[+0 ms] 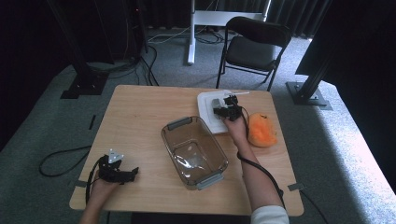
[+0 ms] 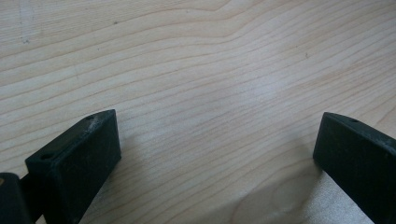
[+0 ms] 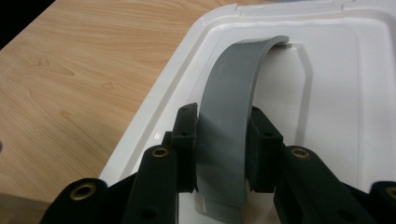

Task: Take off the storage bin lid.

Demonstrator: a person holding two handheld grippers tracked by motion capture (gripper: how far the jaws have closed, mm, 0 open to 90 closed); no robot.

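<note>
Your right gripper [image 3: 219, 154] pinches the white lid's [image 3: 327, 93] grey handle [image 3: 233, 93]; lift unevenly and the lid may swing or slip. Your left gripper [image 2: 215, 154] rests spread on the table [image 2: 196, 70].

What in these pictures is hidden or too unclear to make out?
- High view: whether the right gripper clamps the grey handle of the white lid is too small to tell; the right gripper view shows both pads against it.
- Right gripper view: the lid's far and right parts are cut off by the frame edges.
- High view: the orange soft thing is too blurred to identify.
- High view: the left gripper jaws are too dark to read.
</note>
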